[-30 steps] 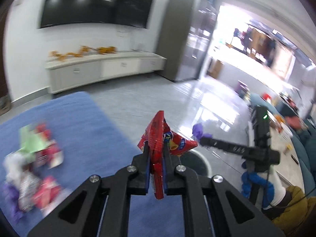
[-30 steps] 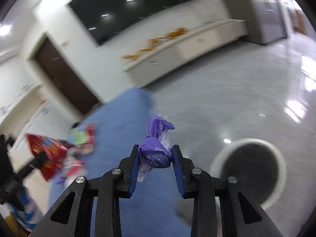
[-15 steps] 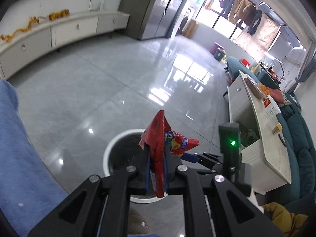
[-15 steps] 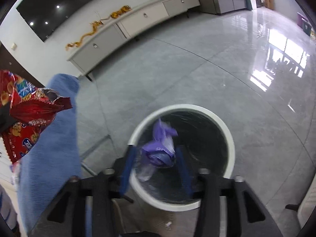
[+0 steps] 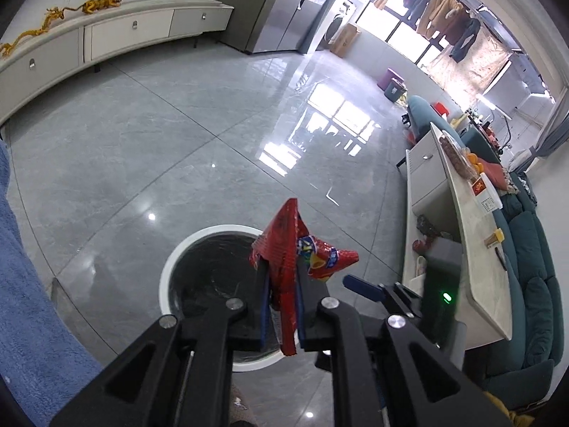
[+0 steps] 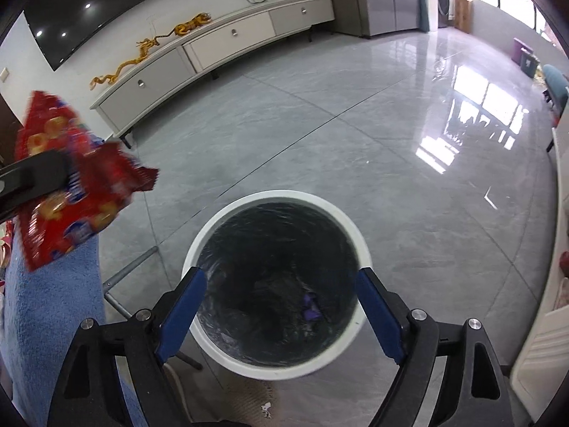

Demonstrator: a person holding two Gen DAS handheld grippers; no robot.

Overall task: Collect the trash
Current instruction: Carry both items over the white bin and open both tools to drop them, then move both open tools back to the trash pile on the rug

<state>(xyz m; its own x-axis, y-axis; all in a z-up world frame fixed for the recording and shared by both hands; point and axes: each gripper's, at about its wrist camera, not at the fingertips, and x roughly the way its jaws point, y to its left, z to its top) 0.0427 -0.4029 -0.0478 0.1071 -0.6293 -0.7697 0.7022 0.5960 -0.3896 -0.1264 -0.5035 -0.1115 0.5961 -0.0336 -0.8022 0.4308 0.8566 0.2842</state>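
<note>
With the right gripper (image 6: 281,306) spread wide and empty directly above the bin (image 6: 227,213), the left gripper (image 5: 281,306), clamped on the red snack wrapper (image 5: 284,259) standing upright, sits just right of the bin's rim, so leftward.

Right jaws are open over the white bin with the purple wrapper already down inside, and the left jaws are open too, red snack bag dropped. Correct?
Not quite: the left gripper is shut on the red snack bag, as the left wrist view shows. The rest stands.
</note>
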